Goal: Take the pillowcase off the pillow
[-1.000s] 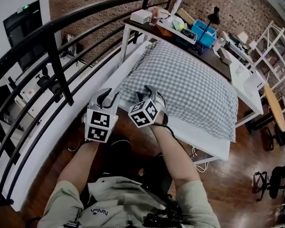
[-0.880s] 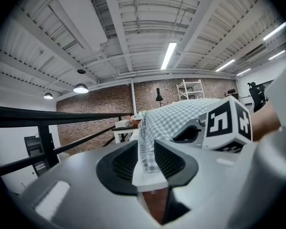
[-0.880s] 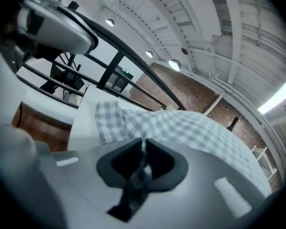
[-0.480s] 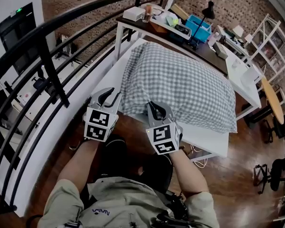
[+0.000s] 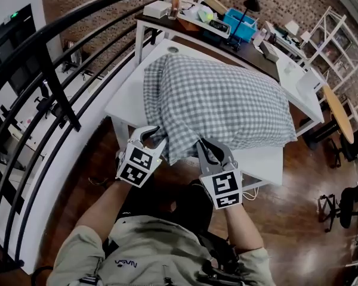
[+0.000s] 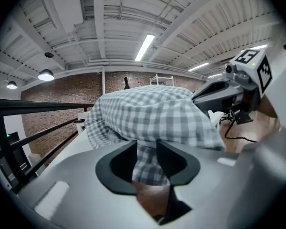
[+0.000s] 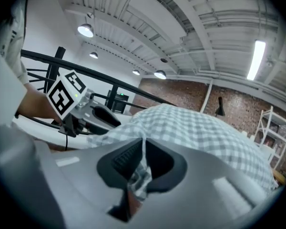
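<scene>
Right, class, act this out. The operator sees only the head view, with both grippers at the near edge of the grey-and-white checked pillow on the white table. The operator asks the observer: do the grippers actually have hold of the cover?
Observer: The right one does. In the right gripper view, the right gripper has just been closing and is shut on a thin fold of the grey-and-white checked pillowcase.
Operator: And the left one?
Observer: In the left gripper view, a thicker bunch of the pillowcase fills the gap in the left gripper and touches both jaws. Those jaws have just been opening a little.
</scene>
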